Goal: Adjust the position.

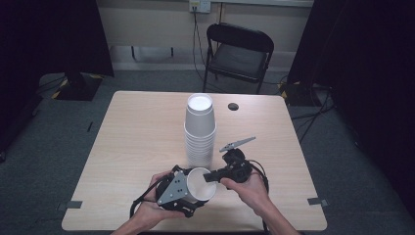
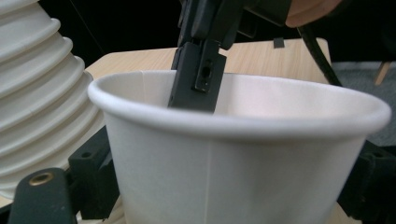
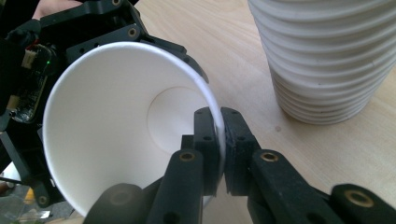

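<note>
With the left gripper (image 1: 193, 188) clamping the paper cup (image 1: 201, 184) and the right gripper (image 3: 219, 140) pinching its rim, any pull should stay gentle and straight.

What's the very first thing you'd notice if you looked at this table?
The tall stack of white cups standing upside down in the middle of the wooden table. Right in front of it, near the table's front edge, the left gripper holds a single white cup on its side, while the right gripper pinches that cup's rim.
</note>
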`<action>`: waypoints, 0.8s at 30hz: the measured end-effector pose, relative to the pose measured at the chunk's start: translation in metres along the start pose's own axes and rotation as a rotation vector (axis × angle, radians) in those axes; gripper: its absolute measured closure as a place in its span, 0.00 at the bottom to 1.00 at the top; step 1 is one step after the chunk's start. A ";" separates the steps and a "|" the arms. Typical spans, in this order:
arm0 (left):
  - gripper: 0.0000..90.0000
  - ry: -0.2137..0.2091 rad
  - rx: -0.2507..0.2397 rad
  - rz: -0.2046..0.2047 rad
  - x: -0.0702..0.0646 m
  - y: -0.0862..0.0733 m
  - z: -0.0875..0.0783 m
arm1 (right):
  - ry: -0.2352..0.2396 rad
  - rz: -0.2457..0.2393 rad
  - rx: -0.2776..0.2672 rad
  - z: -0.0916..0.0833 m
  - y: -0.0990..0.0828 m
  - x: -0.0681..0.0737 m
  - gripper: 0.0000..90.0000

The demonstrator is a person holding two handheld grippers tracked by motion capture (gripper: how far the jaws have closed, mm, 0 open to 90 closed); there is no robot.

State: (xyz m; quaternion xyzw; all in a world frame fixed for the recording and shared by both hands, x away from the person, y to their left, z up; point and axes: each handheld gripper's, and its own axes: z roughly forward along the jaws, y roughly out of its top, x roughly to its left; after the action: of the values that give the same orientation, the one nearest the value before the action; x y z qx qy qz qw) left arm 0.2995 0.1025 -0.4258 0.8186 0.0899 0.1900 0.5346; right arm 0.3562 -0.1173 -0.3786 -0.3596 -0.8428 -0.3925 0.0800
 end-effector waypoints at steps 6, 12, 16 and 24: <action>0.16 0.003 -0.021 -0.058 0.004 -0.004 -0.004 | -0.005 -0.009 -0.056 -0.003 -0.003 0.001 0.83; 0.16 0.004 -0.030 -0.112 0.009 -0.009 -0.008 | -0.012 -0.038 -0.124 -0.008 -0.005 0.002 0.76; 0.16 0.009 -0.034 -0.174 0.015 -0.020 -0.012 | 0.022 -0.055 -0.180 -0.013 -0.010 0.001 0.72; 0.16 0.065 -0.054 -0.239 0.027 -0.025 -0.021 | -0.003 -0.070 -0.280 -0.023 -0.016 -0.005 0.65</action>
State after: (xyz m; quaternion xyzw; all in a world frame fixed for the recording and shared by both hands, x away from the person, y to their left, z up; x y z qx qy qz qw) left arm 0.3166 0.1398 -0.4351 0.7808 0.1987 0.1536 0.5721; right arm 0.3453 -0.1437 -0.3748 -0.3381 -0.7920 -0.5082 0.0140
